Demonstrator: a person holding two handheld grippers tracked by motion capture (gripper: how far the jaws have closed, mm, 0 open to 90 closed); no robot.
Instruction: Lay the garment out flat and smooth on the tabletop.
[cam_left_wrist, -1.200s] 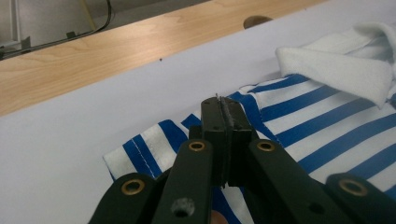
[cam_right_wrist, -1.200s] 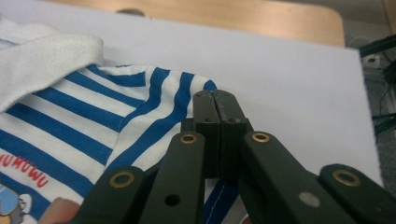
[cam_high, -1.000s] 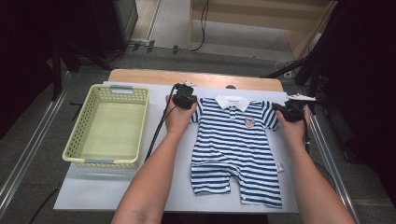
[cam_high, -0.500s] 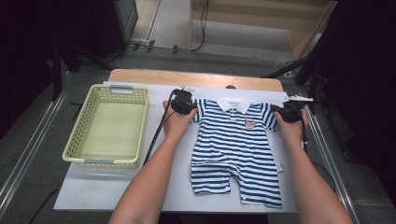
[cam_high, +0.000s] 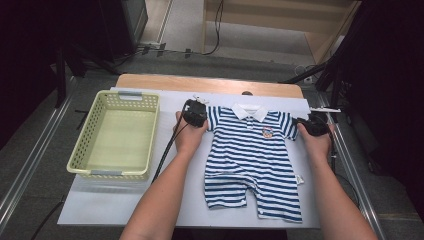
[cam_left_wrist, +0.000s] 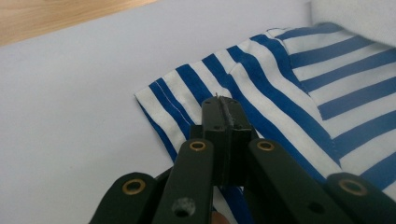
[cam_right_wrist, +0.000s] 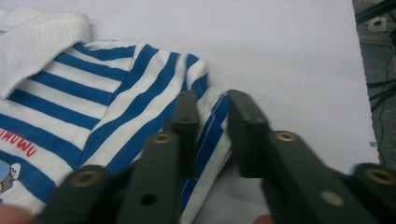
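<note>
While the striped romper (cam_high: 252, 157) lies flat on the surface (cam_high: 125, 200), its nine-o'clock sleeve is pinched by the closed left gripper (cam_left_wrist: 223, 103); the right gripper (cam_right_wrist: 212, 114), fingers just parting, is set loosely around the three-o'clock sleeve

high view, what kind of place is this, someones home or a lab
Most likely a lab or recording workspace, not a home: the striped romper and green basket lie on a white mat over a table, with metal rails and loose cables on the floor.

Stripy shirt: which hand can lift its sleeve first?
Probably left. The left gripper is shut on its sleeve; the right gripper has just been opening its jaws, with the other sleeve loose between them.
</note>
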